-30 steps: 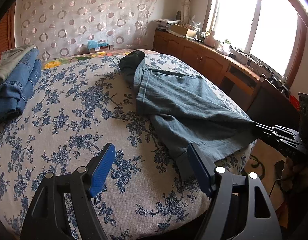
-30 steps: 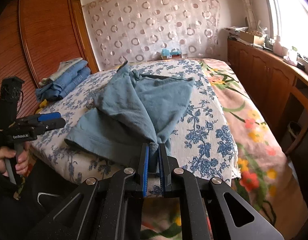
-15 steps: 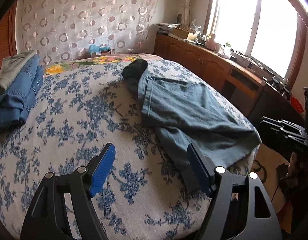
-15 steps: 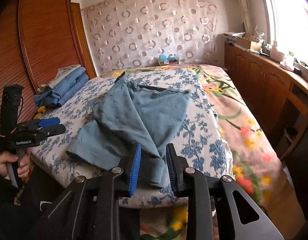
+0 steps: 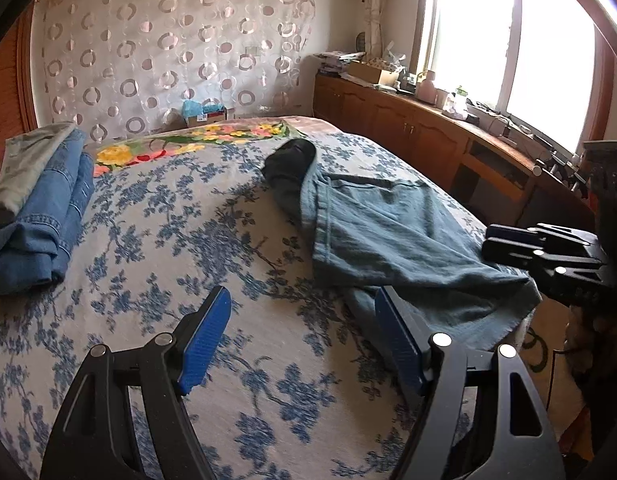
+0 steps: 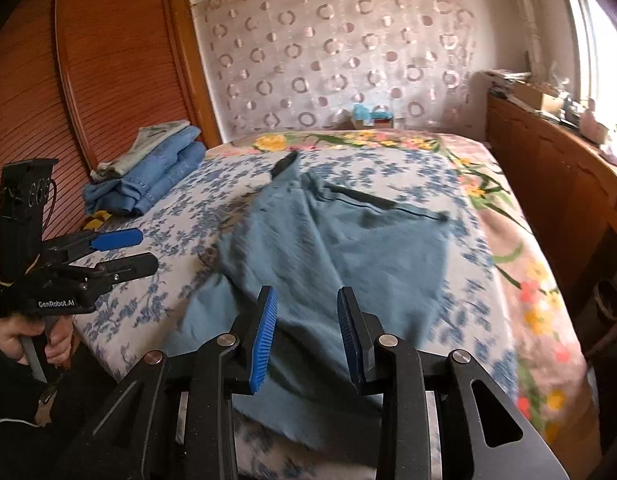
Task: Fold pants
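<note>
Grey-blue pants (image 5: 392,236) lie loosely spread on the blue-flowered bed, legs reaching the near edge; they also show in the right wrist view (image 6: 340,252). My left gripper (image 5: 304,340) is open and empty above the bed, just left of the pant leg. My right gripper (image 6: 306,332) is open and empty, hovering over the pant hem at the bed's edge. The right gripper shows in the left wrist view (image 5: 544,256), and the left gripper in the right wrist view (image 6: 116,252).
A stack of folded jeans (image 5: 40,208) sits at the bed's left side, also in the right wrist view (image 6: 148,172). A wooden cabinet (image 5: 428,140) with clutter runs under the window on the right. A wooden wardrobe (image 6: 88,80) stands on the left.
My right gripper has let go of the pant hem and opened wide; the hem dropped onto the bed. My left gripper stayed open and moved forward over the bed.
</note>
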